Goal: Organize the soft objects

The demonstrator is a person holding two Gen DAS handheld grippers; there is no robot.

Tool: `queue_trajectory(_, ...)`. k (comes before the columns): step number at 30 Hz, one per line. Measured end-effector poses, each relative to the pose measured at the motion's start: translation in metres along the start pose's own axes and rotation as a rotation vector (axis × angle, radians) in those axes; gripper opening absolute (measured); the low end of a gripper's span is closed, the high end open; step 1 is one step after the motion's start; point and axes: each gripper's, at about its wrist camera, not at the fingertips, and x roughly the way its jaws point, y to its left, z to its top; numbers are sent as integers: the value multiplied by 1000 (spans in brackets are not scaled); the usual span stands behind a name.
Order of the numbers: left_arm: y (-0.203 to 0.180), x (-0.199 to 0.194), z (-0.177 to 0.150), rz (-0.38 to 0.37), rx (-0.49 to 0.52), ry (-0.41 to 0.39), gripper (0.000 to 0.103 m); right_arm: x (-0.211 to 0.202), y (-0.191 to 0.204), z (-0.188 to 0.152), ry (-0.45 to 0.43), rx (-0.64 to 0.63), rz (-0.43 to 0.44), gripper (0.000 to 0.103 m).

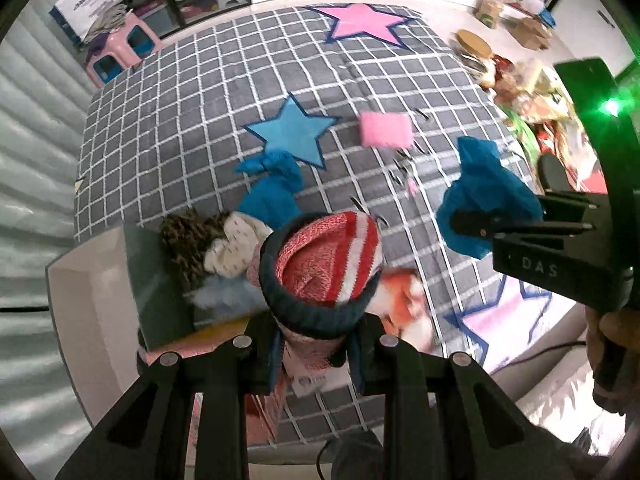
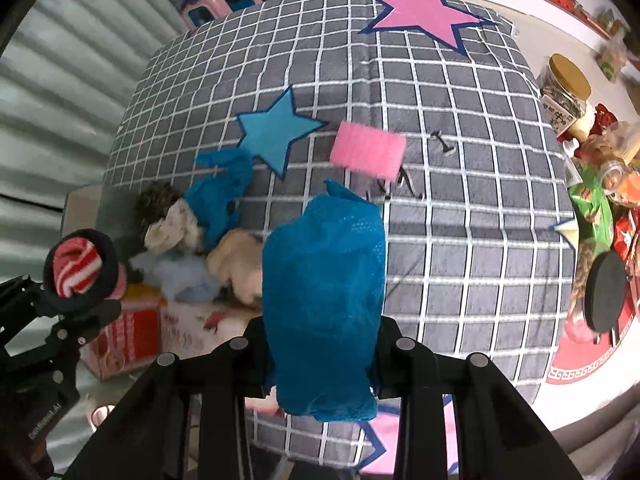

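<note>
My left gripper [image 1: 316,344] is shut on a rolled red, white and navy knit piece [image 1: 324,264], held above the cardboard box [image 1: 96,280] at the left of the bed. The box holds a speckled brown item [image 1: 188,240], a white spotted cloth [image 1: 236,244] and a pale blue one [image 1: 224,296]. My right gripper [image 2: 324,344] is shut on a blue mesh cloth [image 2: 324,292], held above the grid blanket [image 2: 460,240]. Another blue mesh cloth [image 2: 220,196] lies by the box. A pink fuzzy pad [image 2: 368,150] lies mid-bed.
A cream plush [image 2: 236,268] sits by the box. Small dark clips [image 2: 442,142] lie near the pink pad. A jar with a gold lid [image 2: 566,84] and snack packets [image 2: 592,204] crowd the right side. A pink stool [image 2: 220,0] stands beyond the bed.
</note>
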Motion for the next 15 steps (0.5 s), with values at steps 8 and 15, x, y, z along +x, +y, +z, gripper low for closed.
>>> queue_trajectory(8, -14, -8, -52, -43, 61, 23, 29, -3, 24, -48, 42, -29, -3, 35)
queue_trajectory(15, 0, -15, -96, -44, 41, 28, 29, -8, 59, -81, 57, -85, 12, 35)
